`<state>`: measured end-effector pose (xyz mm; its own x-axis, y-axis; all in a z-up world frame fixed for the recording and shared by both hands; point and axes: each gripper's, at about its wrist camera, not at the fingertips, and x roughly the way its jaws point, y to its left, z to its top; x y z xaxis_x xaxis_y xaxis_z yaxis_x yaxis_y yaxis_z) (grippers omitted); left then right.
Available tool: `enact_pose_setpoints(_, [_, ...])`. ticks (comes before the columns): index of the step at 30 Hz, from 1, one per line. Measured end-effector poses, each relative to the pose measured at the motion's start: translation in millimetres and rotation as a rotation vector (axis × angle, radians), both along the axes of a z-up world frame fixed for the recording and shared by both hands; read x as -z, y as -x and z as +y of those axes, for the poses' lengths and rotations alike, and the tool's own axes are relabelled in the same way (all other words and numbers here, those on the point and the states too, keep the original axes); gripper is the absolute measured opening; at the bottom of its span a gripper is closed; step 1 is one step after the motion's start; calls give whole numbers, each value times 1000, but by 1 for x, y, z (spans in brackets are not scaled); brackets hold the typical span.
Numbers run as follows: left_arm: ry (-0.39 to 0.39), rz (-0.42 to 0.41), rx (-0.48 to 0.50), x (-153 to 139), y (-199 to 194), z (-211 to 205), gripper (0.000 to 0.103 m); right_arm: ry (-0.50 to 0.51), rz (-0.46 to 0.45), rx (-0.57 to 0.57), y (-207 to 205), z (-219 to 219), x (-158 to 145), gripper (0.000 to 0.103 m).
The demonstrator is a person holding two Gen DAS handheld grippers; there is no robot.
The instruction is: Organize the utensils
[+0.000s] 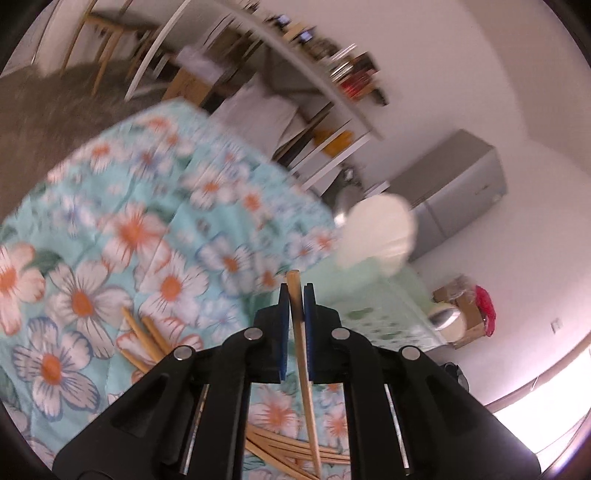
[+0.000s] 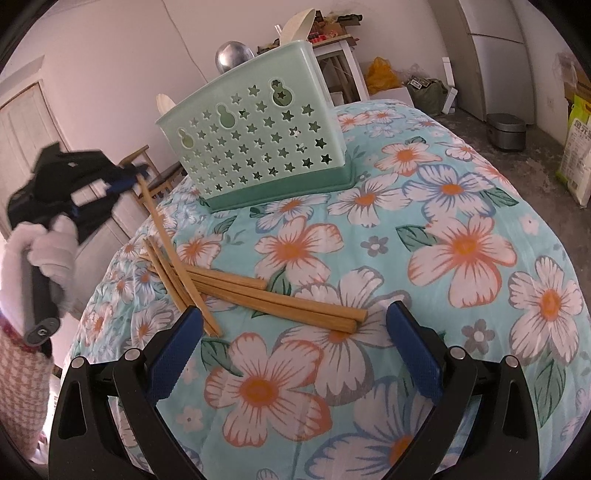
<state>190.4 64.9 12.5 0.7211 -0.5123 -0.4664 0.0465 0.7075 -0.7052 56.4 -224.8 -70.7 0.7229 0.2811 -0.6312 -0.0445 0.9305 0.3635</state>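
My left gripper (image 1: 296, 291) is shut on one wooden chopstick (image 1: 304, 376), which runs down between its blue pads and hangs over the table. In the right wrist view that same left gripper (image 2: 138, 173) is at the far left in a white-gloved hand (image 2: 48, 243), with the chopstick (image 2: 173, 251) slanting down toward the pile. Several more chopsticks (image 2: 258, 291) lie crossed on the floral tablecloth (image 2: 461, 206). My right gripper (image 2: 295, 347) stands open just in front of them, holding nothing. The mint green utensil basket (image 2: 258, 140) sits at the back of the table, with white spoons (image 2: 295, 26) and a metal ladle (image 2: 234, 55) in it.
In the left wrist view the basket's side (image 1: 376, 314) lies just right of the fingers, a white spoon bowl (image 1: 380, 236) above it. A wooden chair (image 2: 147, 173) stands behind the table's left edge. Shelves, a grey fridge (image 1: 454, 188), boxes and bags line the room.
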Motion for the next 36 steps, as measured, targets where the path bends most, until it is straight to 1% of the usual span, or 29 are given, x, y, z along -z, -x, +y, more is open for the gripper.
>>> enact_pose_setpoints(5, [-29,-131,2,-32,26,2,6,-6,-5,1,0,0,1,97])
enact_pose_setpoints(10, [-47,-215,-1,-53,50,7,5,-13,-5,5,0,-1,1,97])
enact_pose_setpoints(14, [1,-261,2,-64,65,21,5,-14,-4,7,-1,-1,0,97])
enact_pose_setpoints(18, [58,-283,0,-71,78,38,5,-20,-6,8,-1,-1,0,97])
enact_pose_setpoints(22, [100,-279,-3,-73,85,56,5,-41,-13,6,0,-5,1,97])
enact_pose_setpoints(25, [152,-258,8,-70,90,71,5,-61,-17,2,1,-8,1,97])
enact_pose_setpoints(27, [254,-205,42,-60,87,83,5,-74,-19,-3,1,-9,1,97])
enact_pose_setpoints(28, [323,-164,59,-52,85,89,5,-76,-17,-6,1,-10,1,97])
enact_pose_setpoints(30, [376,-126,60,-42,86,97,5,-78,-15,-10,0,-10,1,97])
enact_pose_setpoints(36, [371,-77,54,-22,93,107,5,-70,-6,-21,-1,-9,1,97])
